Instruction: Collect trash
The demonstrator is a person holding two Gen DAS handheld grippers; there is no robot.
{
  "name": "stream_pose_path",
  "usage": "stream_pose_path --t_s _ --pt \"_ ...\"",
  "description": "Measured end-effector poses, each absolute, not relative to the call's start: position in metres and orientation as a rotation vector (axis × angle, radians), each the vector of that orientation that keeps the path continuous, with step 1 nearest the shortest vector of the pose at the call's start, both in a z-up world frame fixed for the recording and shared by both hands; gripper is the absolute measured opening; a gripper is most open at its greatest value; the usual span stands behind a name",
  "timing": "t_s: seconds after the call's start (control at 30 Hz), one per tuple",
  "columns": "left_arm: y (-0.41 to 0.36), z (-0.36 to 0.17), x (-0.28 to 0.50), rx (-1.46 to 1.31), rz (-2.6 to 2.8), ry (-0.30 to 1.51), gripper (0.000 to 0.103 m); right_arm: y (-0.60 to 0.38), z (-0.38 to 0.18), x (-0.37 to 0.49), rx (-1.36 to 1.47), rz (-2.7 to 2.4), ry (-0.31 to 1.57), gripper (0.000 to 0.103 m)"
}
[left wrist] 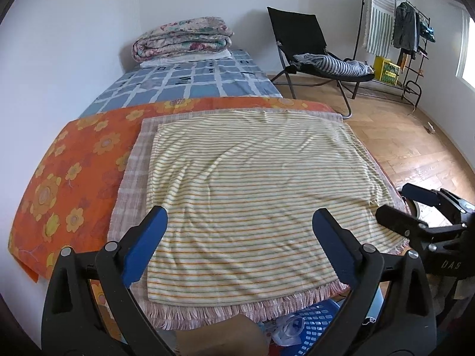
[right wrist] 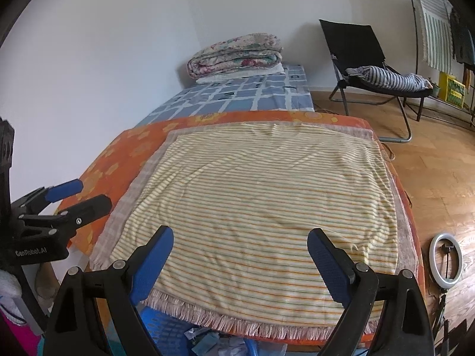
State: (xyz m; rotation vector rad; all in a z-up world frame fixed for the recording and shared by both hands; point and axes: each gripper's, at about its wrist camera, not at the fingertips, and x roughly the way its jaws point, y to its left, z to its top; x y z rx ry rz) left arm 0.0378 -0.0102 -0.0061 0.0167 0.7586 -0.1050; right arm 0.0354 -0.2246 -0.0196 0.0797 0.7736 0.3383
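The bed (left wrist: 207, 86) fills most of both views, with a striped yellow cloth (left wrist: 252, 184) spread flat over an orange flowered sheet (left wrist: 74, 172). At 6 o'clock, under the cloth's fringe, a blue basket (right wrist: 166, 332) holds crumpled trash (right wrist: 207, 341). The left gripper (left wrist: 239, 231) and the right gripper (right wrist: 240, 246) both hover over the cloth, jaws wide apart, holding nothing.

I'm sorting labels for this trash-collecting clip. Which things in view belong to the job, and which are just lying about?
Job:
left gripper, open
right gripper, open
blue basket below the table edge, with scraps in it

Lying about:
striped cloth
folded quilt
black chair
clothes rack
ring light
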Motion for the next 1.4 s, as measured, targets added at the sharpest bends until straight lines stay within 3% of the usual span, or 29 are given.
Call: stream_pose_path --t_s 1.4 --pt "-0.0109 -0.0104 0.0355 -0.009 -0.104 0.764 0.101 -0.2238 -0.0257 0.0401 0.081 0.324 0.784 0.093"
